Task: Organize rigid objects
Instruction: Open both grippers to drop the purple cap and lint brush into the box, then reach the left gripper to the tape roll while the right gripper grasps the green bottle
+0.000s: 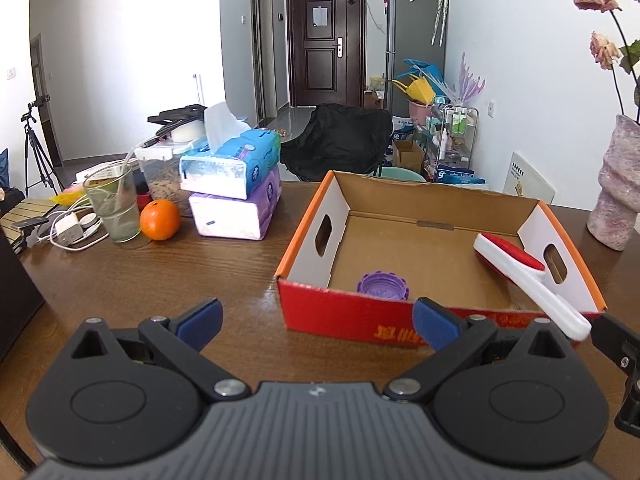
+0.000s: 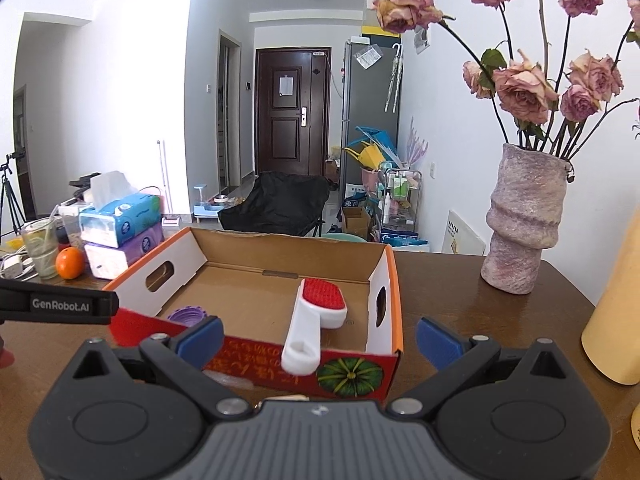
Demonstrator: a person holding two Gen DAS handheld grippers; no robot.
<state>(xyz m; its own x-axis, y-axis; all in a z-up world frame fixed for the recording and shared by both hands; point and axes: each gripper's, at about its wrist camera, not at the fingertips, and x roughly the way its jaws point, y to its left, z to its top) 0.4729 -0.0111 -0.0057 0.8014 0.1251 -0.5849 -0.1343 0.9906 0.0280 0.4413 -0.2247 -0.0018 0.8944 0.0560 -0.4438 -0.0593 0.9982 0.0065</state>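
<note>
An open cardboard box [image 1: 400, 204] with red and orange sides stands on the wooden table; it also shows in the right wrist view [image 2: 248, 248]. Inside lie a purple ridged cap [image 1: 383, 286] [image 2: 188, 315] at the near left and a white brush with a red pad [image 1: 516, 268] [image 2: 316, 312] at the right, its handle resting over the near wall. My left gripper [image 1: 318, 322] is open and empty just before the box's near wall. My right gripper [image 2: 320, 338] is open and empty before the box's near right corner, the brush handle between its fingers' line.
Left of the box stand two stacked tissue packs [image 1: 236, 184], an orange [image 1: 160, 220], a glass [image 1: 114, 208] and chargers with cables [image 1: 68, 232]. A pink vase with dried roses [image 2: 524, 220] stands at the right. A yellow object [image 2: 616, 312] is at the far right.
</note>
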